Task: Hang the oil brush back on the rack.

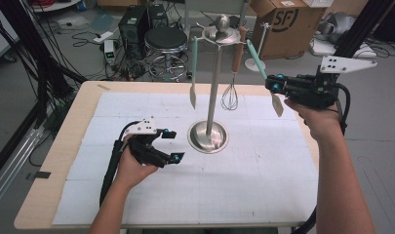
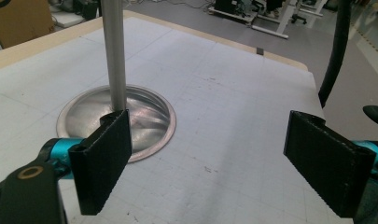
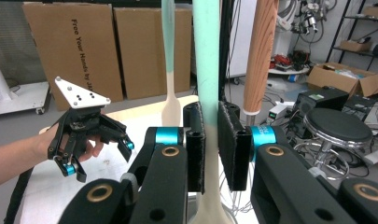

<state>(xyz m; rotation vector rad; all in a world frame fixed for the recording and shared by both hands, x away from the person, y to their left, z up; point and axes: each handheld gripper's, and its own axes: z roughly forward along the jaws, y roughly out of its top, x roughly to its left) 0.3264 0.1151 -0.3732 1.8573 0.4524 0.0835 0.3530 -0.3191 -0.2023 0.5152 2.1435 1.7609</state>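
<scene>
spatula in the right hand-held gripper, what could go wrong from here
1. The right hand-held gripper is shut on the spatula at its thin handle; tilted as it is, it might swing or slip.
2. Its blade hangs near the whisk and stand; a careless move could knock them.
3. The left hand-held gripper, open by the stand's base, could bump it.

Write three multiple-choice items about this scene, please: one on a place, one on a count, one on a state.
1. Where does the whisk hang?
A. On the metal stand
B. On the stool
C. In the left gripper

2. How many utensils hang on the stand, not counting the held one?
A. One
B. Two
C. Four

3. What is the state of the right gripper?
A. Open, with nothing in it
B. Shut on the mint-handled spatula
C. Lying on the table

Answers:
1 A, it hangs from the stand's top.
2 B, a spatula and the whisk hang there.
3 B, both pads press on the handle.
</scene>
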